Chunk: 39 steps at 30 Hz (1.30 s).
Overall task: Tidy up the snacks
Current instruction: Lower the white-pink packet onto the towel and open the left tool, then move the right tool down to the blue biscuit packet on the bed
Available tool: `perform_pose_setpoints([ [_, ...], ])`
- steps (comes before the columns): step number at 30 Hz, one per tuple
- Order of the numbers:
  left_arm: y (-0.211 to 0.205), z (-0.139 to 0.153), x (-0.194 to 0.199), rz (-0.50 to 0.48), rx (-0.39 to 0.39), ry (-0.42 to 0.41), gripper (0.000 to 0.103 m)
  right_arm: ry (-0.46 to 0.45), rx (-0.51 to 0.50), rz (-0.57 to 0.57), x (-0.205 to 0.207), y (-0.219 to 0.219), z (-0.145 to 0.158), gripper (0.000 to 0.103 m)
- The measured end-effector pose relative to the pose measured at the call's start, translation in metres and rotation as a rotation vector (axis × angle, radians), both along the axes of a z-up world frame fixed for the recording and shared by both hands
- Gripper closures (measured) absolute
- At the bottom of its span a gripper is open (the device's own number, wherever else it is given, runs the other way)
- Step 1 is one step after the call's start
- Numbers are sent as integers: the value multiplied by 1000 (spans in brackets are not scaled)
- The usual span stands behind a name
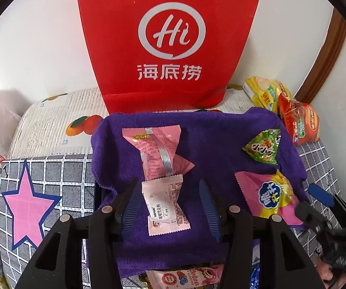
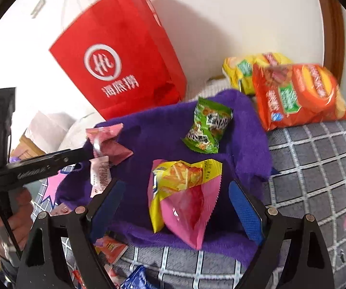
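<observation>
Left gripper (image 1: 170, 207): fingers apart around pink pack (image 1: 167, 206) on purple towel (image 1: 211, 142) | right gripper (image 2: 176, 209): fingers apart around yellow-pink bag (image 2: 185, 192) | light, crinkly, slippery; pinch at middle, gently.

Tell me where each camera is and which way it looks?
Left wrist: on the left gripper, looking along its open fingers at a pale pink packet on the purple towel, red bag behind.
Right wrist: on the right gripper, open around a yellow-pink packet; the left hand shows at the left.
Both see the towel, the bag, the green packet and each other's gripper.
</observation>
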<state>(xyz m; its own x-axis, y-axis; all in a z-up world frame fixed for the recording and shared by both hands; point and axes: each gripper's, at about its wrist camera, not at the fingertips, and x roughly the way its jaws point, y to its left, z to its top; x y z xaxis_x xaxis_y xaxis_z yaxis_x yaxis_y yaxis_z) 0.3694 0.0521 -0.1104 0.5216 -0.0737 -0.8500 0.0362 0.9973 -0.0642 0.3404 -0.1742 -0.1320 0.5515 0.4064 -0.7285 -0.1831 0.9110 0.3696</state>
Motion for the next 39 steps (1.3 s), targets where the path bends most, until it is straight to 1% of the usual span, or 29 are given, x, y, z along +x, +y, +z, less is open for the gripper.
perform_pose_setpoints([
  [4,-2,6,-4,-10,-11,-11,55,-63,-83,14,-30,4,18,15],
  [6,-5,10,-7,-20,-14,-18,55,-63,-98,19,-42,3,19,19],
  [9,-10,16,-12,-34,-16,-32,55,-50,-105,22,-61,3,17,20],
  [14,-15,25,-20,-43,-6,-57,52,-9,-122,59,-94,8,-5,21],
  [17,-14,29,-22,-44,-9,-63,52,35,-89,75,-109,11,-23,23],
  [19,-13,32,-23,-40,-14,-68,52,57,-79,91,-115,15,-32,25],
  [22,-11,35,-26,-40,-22,-75,52,62,-114,116,-122,25,-40,25],
  [24,-11,37,-26,-43,-25,-79,52,49,-164,143,-124,34,-42,25],
  [27,-11,38,-27,-41,-28,-79,52,25,-265,177,-125,48,-45,25],
  [29,-12,37,-27,-42,-27,-78,52,39,-319,177,-121,53,-51,25],
  [31,-12,37,-26,-42,-28,-78,52,65,-331,163,-115,52,-58,25],
  [35,-13,37,-26,-43,-27,-78,52,62,-317,122,-107,46,-60,26],
  [37,-13,37,-26,-43,-28,-77,52,56,-325,101,-104,46,-61,30],
  [39,-13,37,-26,-42,-26,-77,52,39,-357,84,-105,46,-61,49],
])
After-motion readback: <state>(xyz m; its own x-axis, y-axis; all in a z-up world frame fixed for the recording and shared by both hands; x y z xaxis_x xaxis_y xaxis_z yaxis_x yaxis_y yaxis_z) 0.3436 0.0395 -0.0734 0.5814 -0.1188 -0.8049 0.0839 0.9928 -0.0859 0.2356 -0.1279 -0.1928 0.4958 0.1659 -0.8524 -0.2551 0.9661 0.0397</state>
